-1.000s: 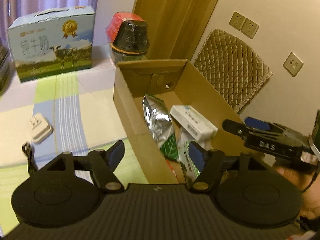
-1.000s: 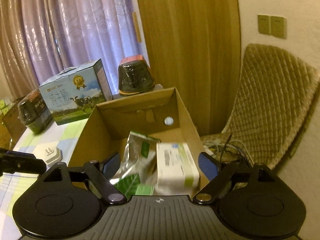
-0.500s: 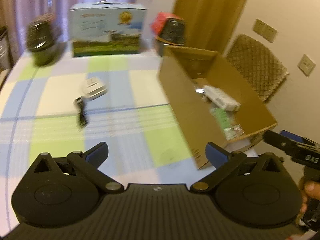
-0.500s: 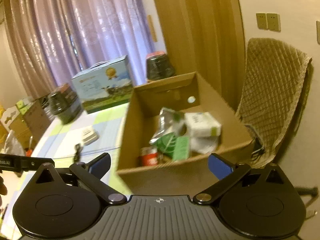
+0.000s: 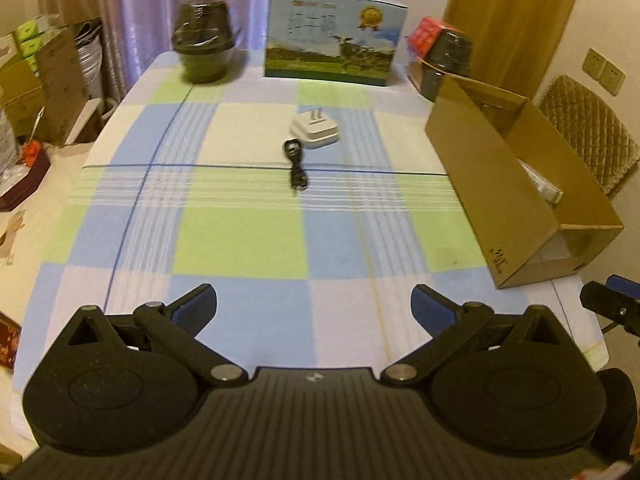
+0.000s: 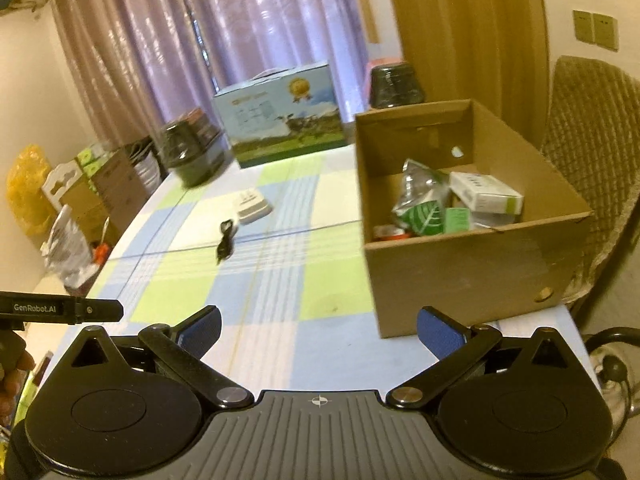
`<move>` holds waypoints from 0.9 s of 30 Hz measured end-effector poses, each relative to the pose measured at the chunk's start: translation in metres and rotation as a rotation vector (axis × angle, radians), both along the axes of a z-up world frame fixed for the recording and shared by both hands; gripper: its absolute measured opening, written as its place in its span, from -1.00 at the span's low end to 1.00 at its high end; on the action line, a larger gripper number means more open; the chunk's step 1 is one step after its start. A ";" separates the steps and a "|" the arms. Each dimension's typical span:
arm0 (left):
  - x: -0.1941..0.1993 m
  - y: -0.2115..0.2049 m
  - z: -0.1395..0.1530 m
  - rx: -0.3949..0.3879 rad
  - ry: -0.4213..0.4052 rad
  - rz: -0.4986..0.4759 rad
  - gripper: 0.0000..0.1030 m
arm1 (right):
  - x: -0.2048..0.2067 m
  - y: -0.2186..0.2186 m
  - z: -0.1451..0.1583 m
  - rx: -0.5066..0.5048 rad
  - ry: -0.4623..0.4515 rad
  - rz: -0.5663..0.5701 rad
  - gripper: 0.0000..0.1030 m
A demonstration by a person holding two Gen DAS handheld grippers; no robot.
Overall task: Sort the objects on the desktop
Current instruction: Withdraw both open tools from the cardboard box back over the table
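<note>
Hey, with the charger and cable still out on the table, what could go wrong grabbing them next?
The black cable lies touching or nearly touching the white charger; lifting one may drag the other. The cable is thin and flat on the tablecloth, so an open tool might pinch cloth instead. The cardboard box sits near the table's edge; a bump could shift it.

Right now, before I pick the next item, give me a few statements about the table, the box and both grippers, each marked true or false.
1. The white charger lies on the tablecloth, outside the cardboard box. True.
2. The left gripper holds the black cable. False: it is open and empty; the cable lies beside the charger.
3. The box is empty. False: a silver pouch and a white carton are among the items inside.
4. The right gripper is open. True.
</note>
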State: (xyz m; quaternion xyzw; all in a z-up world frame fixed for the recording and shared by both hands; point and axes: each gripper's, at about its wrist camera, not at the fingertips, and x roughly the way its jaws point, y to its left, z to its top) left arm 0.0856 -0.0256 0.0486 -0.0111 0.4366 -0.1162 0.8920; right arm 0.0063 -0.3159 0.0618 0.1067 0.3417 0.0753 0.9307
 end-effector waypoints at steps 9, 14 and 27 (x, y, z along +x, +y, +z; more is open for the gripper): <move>-0.008 0.017 -0.003 0.018 -0.004 0.026 0.97 | 0.005 0.020 -0.001 -0.011 0.011 0.041 0.96; -0.007 0.019 -0.004 0.015 -0.002 0.026 0.97 | 0.008 0.025 -0.003 -0.015 0.017 0.053 0.96; -0.003 0.016 -0.010 0.018 0.009 0.014 0.97 | 0.014 0.027 -0.009 -0.015 0.038 0.059 0.96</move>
